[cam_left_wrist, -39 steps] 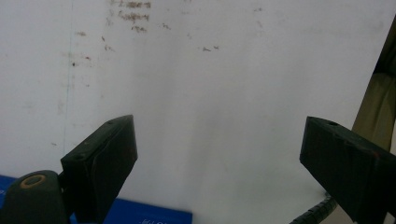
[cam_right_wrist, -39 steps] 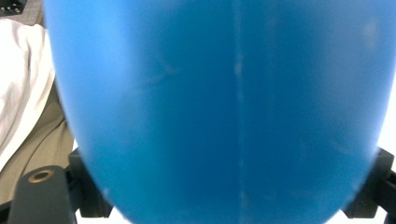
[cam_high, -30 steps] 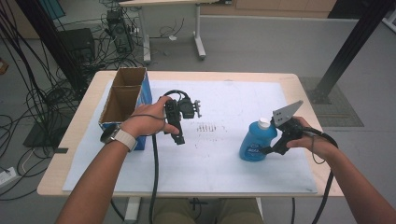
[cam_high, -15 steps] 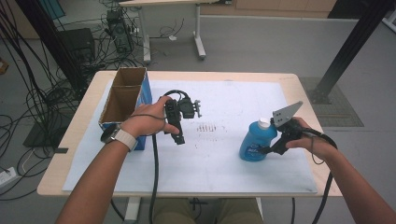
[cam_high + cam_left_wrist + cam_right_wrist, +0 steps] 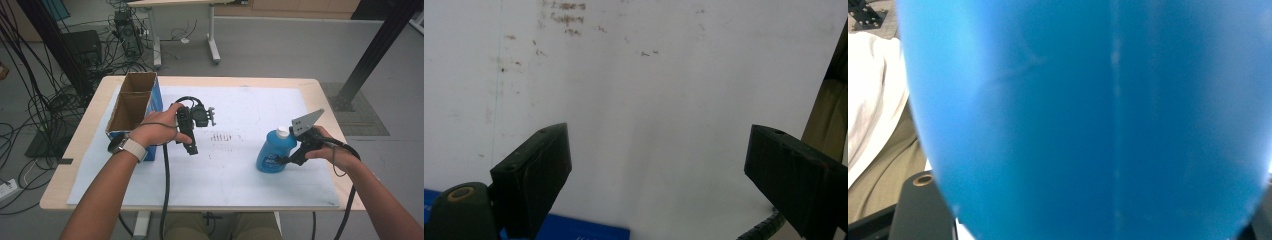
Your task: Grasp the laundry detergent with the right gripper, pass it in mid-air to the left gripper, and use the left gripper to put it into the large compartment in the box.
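Note:
A blue bottle (image 5: 271,151) with a white cap stands on the white sheet at the right of the table. My right gripper (image 5: 281,161) reaches it from the right, low on its body. Its jaws have just been closing with the bottle between them, and they now press its sides. In the right gripper view the blue bottle (image 5: 1088,115) is very close, and one black finger (image 5: 920,210) touches its left edge. My left gripper (image 5: 192,148) hangs pointing down over the sheet beside the cardboard box. Its jaws (image 5: 659,170) stand wide with nothing between them.
An open cardboard box (image 5: 131,110) with blue sides stands at the table's left. The white sheet (image 5: 240,107) carries small dark marks in the middle. Cables trail from both grippers toward the front edge. Beyond the table are a desk's legs and tangled cables on the floor.
The right gripper's jaws sit a little tighter on the bottle. Both hands and the bottle keep their places.

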Motion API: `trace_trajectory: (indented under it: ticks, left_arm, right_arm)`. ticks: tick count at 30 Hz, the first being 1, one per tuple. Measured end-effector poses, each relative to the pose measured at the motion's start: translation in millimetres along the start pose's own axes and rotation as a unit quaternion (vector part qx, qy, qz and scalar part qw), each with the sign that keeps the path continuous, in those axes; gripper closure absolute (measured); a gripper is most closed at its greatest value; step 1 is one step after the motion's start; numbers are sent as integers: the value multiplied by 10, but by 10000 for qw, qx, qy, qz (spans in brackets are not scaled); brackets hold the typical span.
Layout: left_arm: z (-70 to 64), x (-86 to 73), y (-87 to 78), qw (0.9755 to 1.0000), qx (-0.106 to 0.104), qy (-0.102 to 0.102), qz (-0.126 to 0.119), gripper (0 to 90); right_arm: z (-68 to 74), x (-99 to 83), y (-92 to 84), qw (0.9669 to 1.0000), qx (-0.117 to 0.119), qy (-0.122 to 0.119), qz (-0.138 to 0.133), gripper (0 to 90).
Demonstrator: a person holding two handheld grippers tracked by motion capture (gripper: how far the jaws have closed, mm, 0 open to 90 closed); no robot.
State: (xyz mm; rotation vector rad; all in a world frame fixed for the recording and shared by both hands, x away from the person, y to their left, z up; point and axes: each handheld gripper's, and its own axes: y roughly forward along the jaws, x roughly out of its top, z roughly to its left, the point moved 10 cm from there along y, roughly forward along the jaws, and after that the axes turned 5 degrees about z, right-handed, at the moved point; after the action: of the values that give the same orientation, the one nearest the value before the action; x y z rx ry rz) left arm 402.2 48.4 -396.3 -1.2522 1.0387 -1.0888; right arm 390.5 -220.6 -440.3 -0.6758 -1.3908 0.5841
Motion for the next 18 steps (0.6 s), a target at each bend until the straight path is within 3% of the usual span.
trace_trajectory:
  ticks: [18]
  left_arm:
    - [2,1,0,10000,12,-3,-7,118]
  right_arm:
    - [-1,-11,16,10000,-39,-18,-68,272]
